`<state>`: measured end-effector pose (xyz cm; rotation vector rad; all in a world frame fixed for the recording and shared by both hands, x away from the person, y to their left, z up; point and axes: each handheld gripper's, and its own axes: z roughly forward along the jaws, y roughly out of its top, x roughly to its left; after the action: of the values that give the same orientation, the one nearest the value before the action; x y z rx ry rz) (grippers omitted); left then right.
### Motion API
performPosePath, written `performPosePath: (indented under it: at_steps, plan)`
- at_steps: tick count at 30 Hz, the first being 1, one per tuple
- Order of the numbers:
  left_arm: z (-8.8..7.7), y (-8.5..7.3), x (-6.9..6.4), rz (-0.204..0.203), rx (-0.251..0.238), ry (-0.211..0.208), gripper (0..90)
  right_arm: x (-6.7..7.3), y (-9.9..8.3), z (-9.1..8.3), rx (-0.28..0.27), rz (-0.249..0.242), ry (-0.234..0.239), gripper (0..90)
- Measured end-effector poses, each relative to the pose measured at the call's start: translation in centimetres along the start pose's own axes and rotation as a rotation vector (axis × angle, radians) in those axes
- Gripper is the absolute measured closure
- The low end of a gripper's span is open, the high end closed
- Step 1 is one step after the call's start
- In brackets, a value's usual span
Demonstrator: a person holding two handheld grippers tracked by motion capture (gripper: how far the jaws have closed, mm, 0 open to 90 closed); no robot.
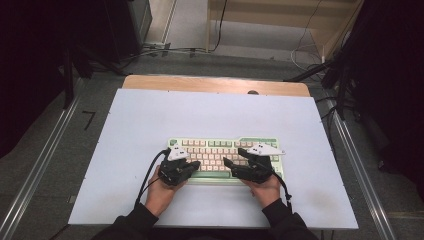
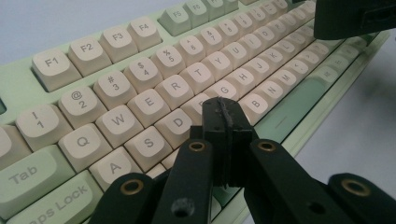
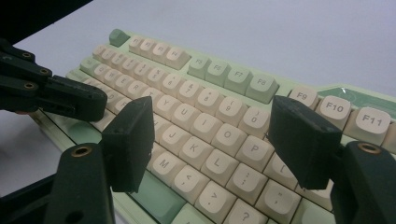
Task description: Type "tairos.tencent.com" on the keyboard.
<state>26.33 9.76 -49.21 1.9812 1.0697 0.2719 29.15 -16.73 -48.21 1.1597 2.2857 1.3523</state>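
Both of the person's hands come in over the near edge of the surface (image 1: pixel 150 115), wrists low, each carrying a claw angled forward and down onto the keyboard (image 1: pixel 227 144). The left claw (image 2: pixel 225 112) has its jaws pressed together with nothing between them, the tip poised just over the keys around F and G. The right claw (image 3: pixel 210 128) is spread wide, its jaws straddling the keys from about J across to P, with no key pinched. The keyboard lies right of the surface's centre, nearer the near edge. Open white surface runs to the far edge and both far corners.
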Motion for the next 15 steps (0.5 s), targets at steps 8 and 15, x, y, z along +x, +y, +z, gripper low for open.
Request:
performPosePath:
  at_steps: [8,15]
  plan:
    - [-1.0,0.2,0.2,-0.025,-0.110,-0.007,75.8,0.1,-0.1,0.1,0.003,-0.003,-0.002,29.7]
    - [-1.9,0.3,2.3,-0.141,-0.216,0.107,33.8,0.0,-0.2,0.1,0.006,-0.001,-0.004,29.6]
